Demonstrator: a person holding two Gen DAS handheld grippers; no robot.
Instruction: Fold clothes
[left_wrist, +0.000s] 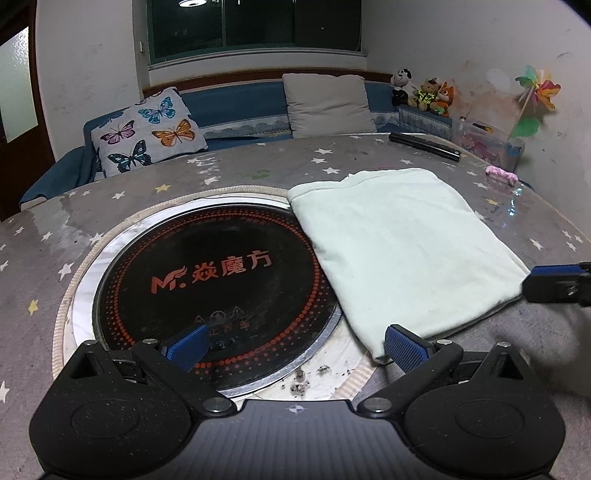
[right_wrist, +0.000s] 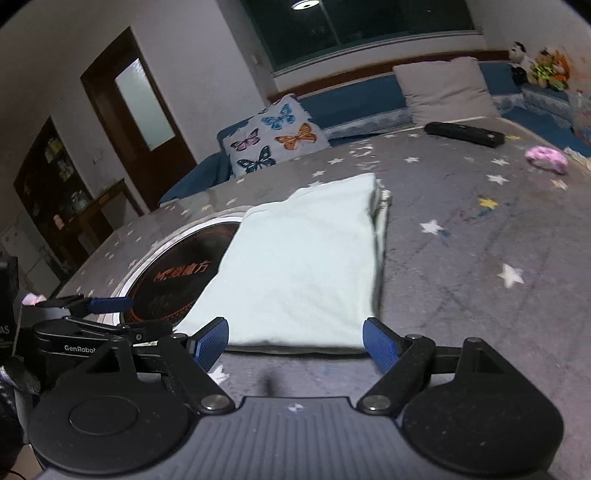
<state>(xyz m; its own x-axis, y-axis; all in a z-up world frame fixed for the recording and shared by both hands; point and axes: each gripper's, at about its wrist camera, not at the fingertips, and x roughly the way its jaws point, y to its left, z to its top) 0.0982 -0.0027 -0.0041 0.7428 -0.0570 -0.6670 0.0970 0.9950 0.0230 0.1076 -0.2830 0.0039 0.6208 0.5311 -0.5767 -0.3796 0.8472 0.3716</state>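
A pale green garment (left_wrist: 399, 251) lies folded into a flat rectangle on the star-patterned table, its left edge over the round black hob plate (left_wrist: 218, 291). My left gripper (left_wrist: 295, 345) is open just short of the garment's near left corner, with nothing between its blue pads. In the right wrist view the same garment (right_wrist: 303, 273) lies straight ahead. My right gripper (right_wrist: 295, 341) is open at the garment's near edge, one pad off each near corner, not pressing on the cloth. The right gripper's finger (left_wrist: 557, 282) also shows at the garment's right corner in the left wrist view.
A black remote (left_wrist: 424, 146) and a pink scrunchie (left_wrist: 500, 175) lie at the table's far right. A blue sofa with a butterfly cushion (left_wrist: 147, 133) and a grey cushion runs behind the table. Crumbs lie on the hob rim (left_wrist: 306, 380). A dark door (right_wrist: 136, 110) stands at left.
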